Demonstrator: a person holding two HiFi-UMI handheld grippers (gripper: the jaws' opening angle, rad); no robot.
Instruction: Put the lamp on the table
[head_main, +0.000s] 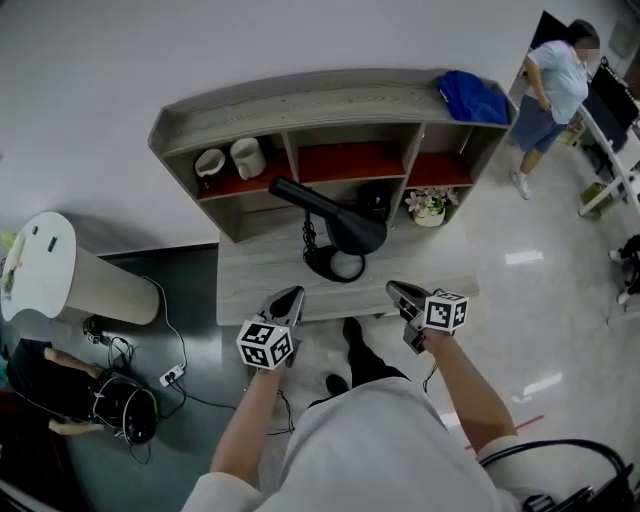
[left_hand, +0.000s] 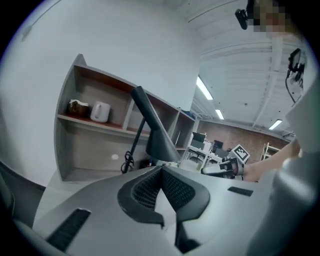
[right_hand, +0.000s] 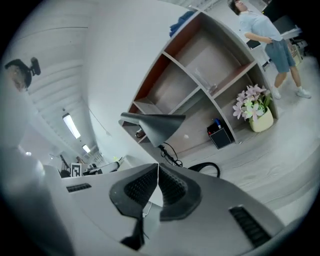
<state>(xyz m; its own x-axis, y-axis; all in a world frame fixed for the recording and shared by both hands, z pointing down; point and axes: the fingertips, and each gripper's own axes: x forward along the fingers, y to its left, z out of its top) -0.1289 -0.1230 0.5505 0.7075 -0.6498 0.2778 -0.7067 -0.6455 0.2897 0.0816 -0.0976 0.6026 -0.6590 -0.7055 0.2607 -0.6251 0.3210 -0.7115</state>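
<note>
The black lamp (head_main: 345, 232) stands on the grey wooden table (head_main: 250, 285), its cone shade tilted over its ring base (head_main: 335, 265) with a coiled cord beside the stem. Both grippers hover at the table's front edge, apart from the lamp. My left gripper (head_main: 293, 293) is shut with nothing in it, and my right gripper (head_main: 393, 287) is likewise shut and empty. In the left gripper view the lamp (left_hand: 159, 140) rises just beyond the closed tips (left_hand: 161, 167). The right gripper view has the lamp's shade (right_hand: 157, 125) above the closed tips (right_hand: 158, 165).
The table carries a hutch of shelves (head_main: 330, 105) holding two mugs (head_main: 230, 160), a black box (head_main: 375, 200), a flower pot (head_main: 430, 208) and a blue cloth (head_main: 472, 97) on top. A white round stand (head_main: 45, 265), floor cables and a person (head_main: 550, 90) flank it.
</note>
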